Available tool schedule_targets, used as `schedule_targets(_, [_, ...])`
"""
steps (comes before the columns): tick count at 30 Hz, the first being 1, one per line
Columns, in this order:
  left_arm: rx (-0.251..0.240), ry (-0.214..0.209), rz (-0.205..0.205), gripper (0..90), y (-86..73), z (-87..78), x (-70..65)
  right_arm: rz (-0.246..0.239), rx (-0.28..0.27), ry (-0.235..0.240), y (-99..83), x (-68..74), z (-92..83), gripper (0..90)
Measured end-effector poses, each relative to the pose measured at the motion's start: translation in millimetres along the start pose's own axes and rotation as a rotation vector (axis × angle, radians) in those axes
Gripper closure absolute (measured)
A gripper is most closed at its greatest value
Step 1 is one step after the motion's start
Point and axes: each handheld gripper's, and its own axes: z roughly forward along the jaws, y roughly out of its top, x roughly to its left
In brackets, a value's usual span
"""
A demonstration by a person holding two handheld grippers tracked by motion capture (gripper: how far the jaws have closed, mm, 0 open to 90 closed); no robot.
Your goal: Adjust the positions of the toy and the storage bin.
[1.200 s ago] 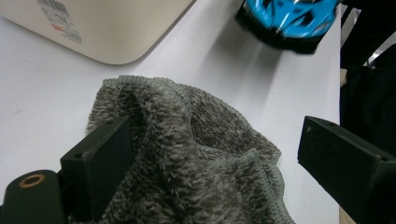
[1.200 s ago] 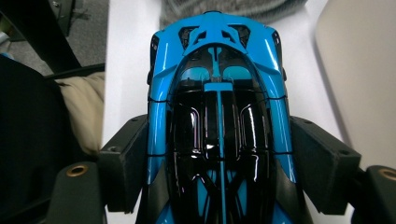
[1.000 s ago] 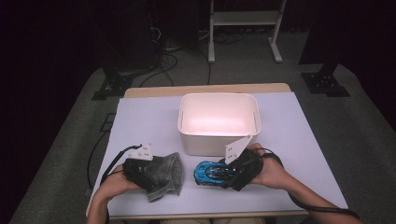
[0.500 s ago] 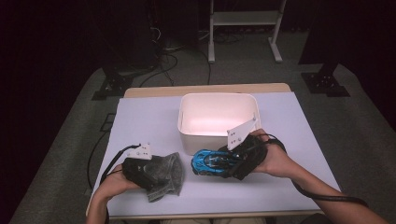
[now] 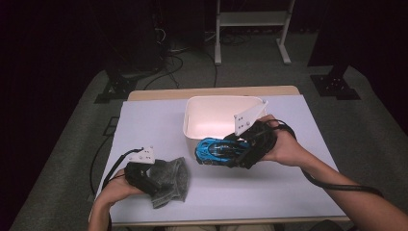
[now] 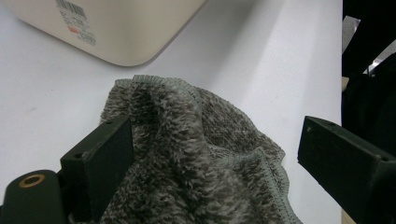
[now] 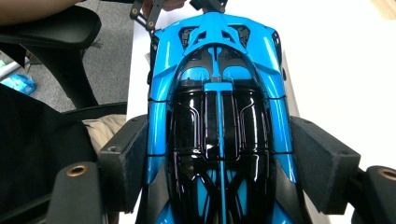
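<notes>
A blue and black toy car [image 5: 217, 150] is held off the table just in front of the white bin [image 5: 222, 98], with my right gripper [image 5: 236, 154] shut on its sides. In the right gripper view the car [image 7: 219, 107] fills the space between the jaws of that gripper [image 7: 219, 168], nose pointing away. A grey fuzzy cloth [image 5: 171, 180] lies crumpled at the front left of the table. My left gripper [image 5: 155, 177] rests over it, open, with the cloth [image 6: 196, 158] bunched between the spread jaws of this gripper [image 6: 215, 149].
The table is covered by a white sheet [image 5: 144, 125]. The bin's lower corner with a barcode label [image 6: 116, 28] stands just beyond the cloth. Cables [image 5: 101, 163] trail off the left edge, and a chair [image 7: 56, 42] stands by the table's front.
My right gripper has carried the blue car up and away from the front edge, toward the bin's front wall. The left gripper and cloth have stayed put.
</notes>
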Motion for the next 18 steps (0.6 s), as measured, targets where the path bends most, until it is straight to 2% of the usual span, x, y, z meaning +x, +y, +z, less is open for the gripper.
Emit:
schedule_targets(9, [-0.011,0.003,-0.007,9.8,-1.1,-2.0,0.7,-0.022,0.009,-0.024,20.8,-18.2,-12.2,25.3])
schedule_targets(18, [-0.022,0.014,-0.017,9.8,-2.4,-4.9,2.8,-0.004,0.023,-0.037,26.3,-40.9,-14.7,25.3])
